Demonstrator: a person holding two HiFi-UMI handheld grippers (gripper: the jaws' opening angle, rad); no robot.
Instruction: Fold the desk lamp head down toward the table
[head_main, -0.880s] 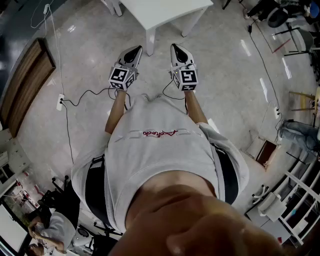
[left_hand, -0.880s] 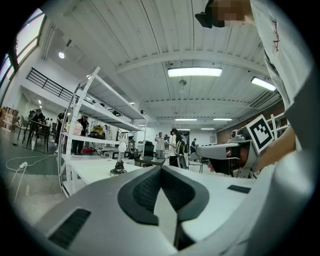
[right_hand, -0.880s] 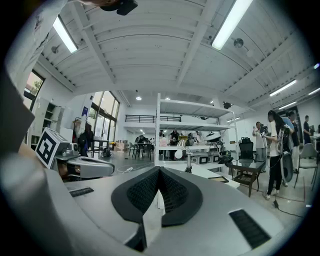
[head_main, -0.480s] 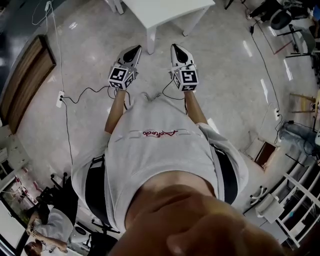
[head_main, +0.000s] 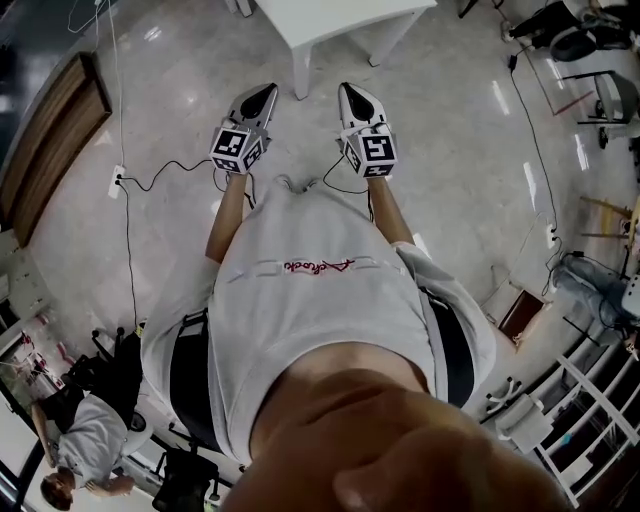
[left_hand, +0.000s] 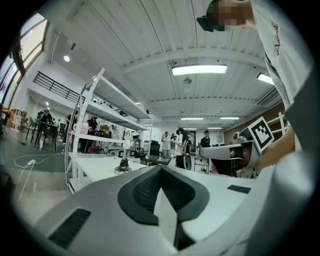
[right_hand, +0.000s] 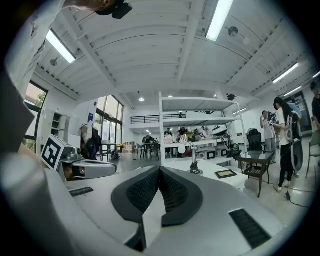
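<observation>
The desk lamp (left_hand: 123, 159) stands far off on a white table (left_hand: 100, 167), small, with a round white head on a thin upright arm and a dark base. The right gripper view has the lamp (right_hand: 193, 161) on the same table (right_hand: 210, 170). The head view holds only the table's near corner (head_main: 340, 20), not the lamp. My left gripper (head_main: 262, 98) and right gripper (head_main: 352, 97) are held level and side by side in front of my body, short of the table. Both are shut with nothing between the jaws, as the left gripper (left_hand: 160, 167) and right gripper (right_hand: 159, 169) close-ups confirm.
A power strip with a trailing cable (head_main: 118, 181) lies on the floor to my left, by a wooden panel (head_main: 50, 150). A white shelving rack (right_hand: 200, 125) stands behind the table, a dark flat frame (right_hand: 226, 173) lies on it, a chair (right_hand: 255, 172) stands right. People stand farther back.
The head view has drifted slightly. Both grippers stay shut and side by side in front of my body.
</observation>
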